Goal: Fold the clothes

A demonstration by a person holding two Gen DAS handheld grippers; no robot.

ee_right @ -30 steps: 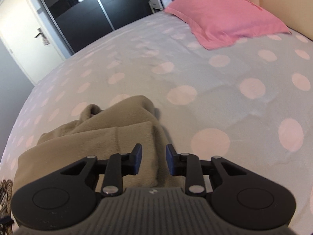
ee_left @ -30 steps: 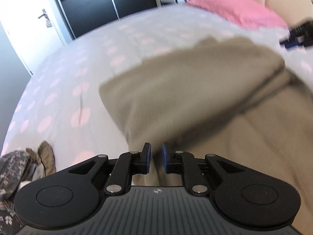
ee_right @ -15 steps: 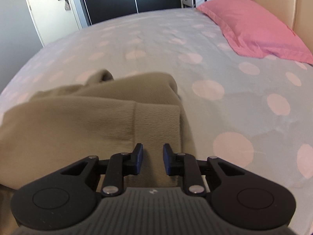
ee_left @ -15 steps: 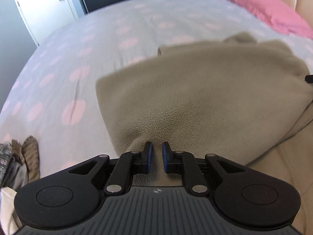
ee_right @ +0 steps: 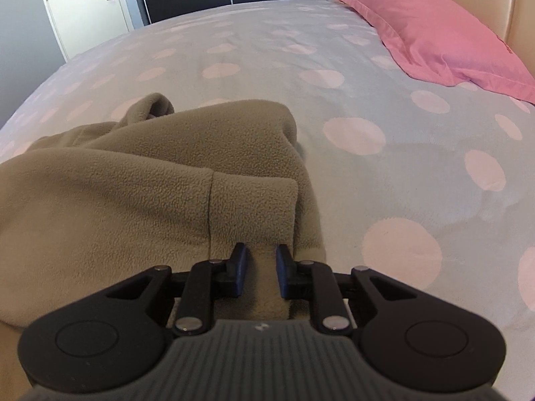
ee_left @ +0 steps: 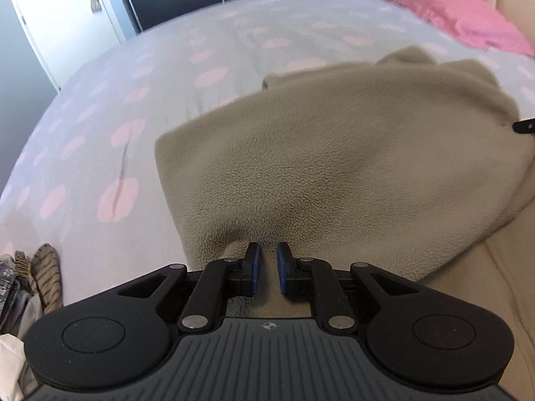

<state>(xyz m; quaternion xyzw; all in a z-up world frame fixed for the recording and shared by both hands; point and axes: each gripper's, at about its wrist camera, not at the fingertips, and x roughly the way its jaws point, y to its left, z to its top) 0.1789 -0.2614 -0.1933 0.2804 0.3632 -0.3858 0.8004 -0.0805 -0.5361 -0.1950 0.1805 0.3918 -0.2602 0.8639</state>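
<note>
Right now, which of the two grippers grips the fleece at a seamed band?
The right gripper: a stitched seam runs up the beige fleece just beside it. The left gripper holds plain, seamless fleece.

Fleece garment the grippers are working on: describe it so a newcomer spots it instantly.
Start at the bed with its pale grey cover dotted with pink spots and a pink pillow at the head. On the near part of that cover lies the fleece garment, a bulky, partly folded heap. It is the only plain khaki-beige, fuzzy-textured item there.
</note>
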